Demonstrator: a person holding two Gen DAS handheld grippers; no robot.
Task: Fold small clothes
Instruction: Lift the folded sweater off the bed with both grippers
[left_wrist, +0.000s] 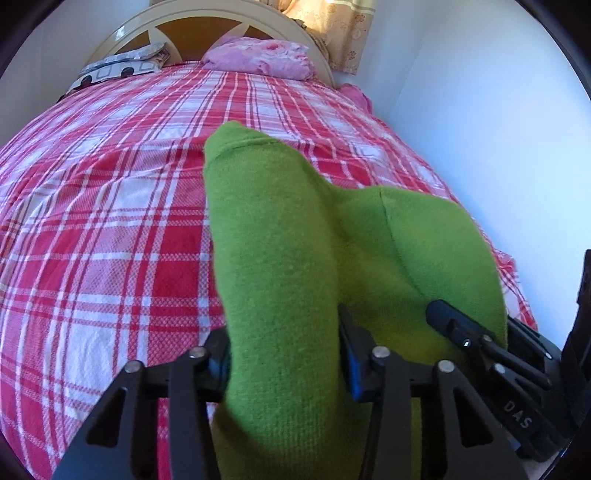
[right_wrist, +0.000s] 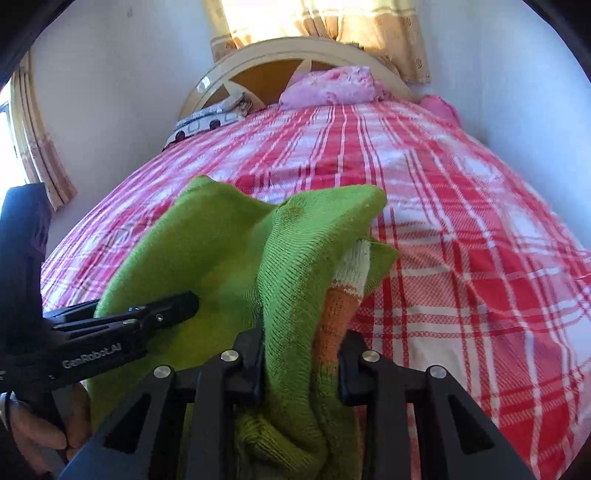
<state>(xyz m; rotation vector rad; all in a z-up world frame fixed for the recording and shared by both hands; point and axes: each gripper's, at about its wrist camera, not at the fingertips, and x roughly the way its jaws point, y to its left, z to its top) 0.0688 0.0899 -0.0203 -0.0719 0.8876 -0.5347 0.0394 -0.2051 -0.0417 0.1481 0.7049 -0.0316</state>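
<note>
Green socks nearest, bunched; your left claw and right claw both clamped on them, off bed. Fold barely begun; flatten, fold, set down left.

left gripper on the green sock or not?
Touching. The left wrist view shows the green sock running between the left gripper fingers, with both pads pressed against the fabric.

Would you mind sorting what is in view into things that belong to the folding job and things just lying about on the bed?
Part of the job:
- green knit garment, on the plaid bedspread
- left gripper, closed on it
- right gripper, closed on it

Just lying about:
- pink pillow
- patterned pillow
- curtain
</note>
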